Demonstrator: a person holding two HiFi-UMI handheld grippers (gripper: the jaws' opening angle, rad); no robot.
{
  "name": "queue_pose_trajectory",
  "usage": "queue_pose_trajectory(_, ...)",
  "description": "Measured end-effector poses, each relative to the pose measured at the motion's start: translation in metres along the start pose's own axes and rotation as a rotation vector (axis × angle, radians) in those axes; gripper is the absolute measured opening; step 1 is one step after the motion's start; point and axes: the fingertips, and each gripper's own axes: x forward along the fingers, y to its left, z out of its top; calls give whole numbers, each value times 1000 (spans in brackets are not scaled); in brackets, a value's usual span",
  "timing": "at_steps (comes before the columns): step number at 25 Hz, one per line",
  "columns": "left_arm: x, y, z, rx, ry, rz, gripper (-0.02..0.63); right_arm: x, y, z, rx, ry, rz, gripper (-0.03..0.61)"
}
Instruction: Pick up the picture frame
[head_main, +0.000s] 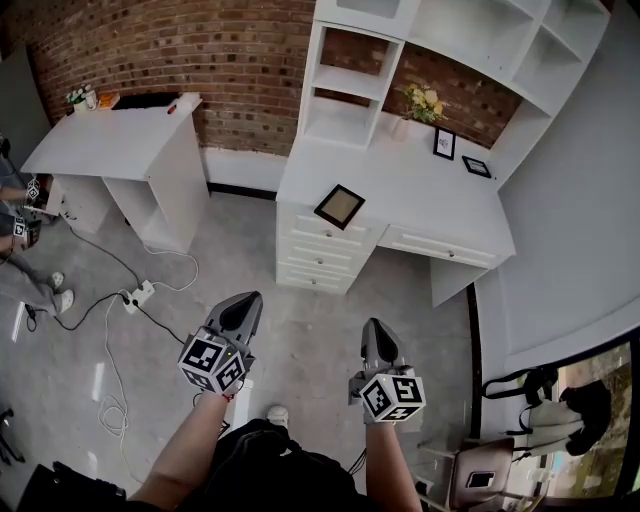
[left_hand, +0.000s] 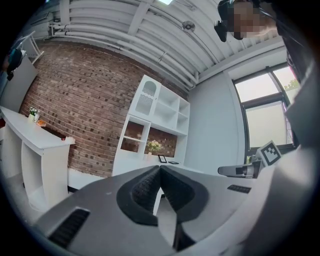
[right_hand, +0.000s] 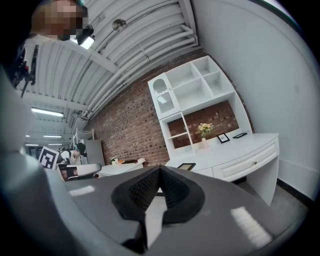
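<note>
The picture frame (head_main: 340, 206), dark-rimmed with a tan inside, lies flat near the front left corner of the white desk with drawers (head_main: 440, 215). In the right gripper view the picture frame (right_hand: 186, 166) shows just above the jaws, well ahead. My left gripper (head_main: 245, 306) and right gripper (head_main: 376, 333) hang side by side over the floor, well short of the desk and pointing toward it. The left gripper (left_hand: 160, 170) is shut with nothing between its pads. So is the right gripper (right_hand: 160, 173).
A small upright frame (head_main: 444, 143), a flat frame (head_main: 476, 167) and a vase of flowers (head_main: 423, 103) stand at the desk's back, under white shelves (head_main: 350, 90). A second white desk (head_main: 120, 140) stands to the left. Cables and a power strip (head_main: 140, 295) lie on the floor. A person (head_main: 20, 250) is at the left edge.
</note>
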Motion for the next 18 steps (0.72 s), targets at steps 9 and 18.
queue_pose_trajectory(9, 34, 10, -5, -5, 17, -54, -3, 31, -12, -2, 9, 14, -24, 3)
queue_pose_trajectory(18, 55, 24, -6, -17, 14, -36, -3, 56, -28, -3, 28, 30, -27, 3)
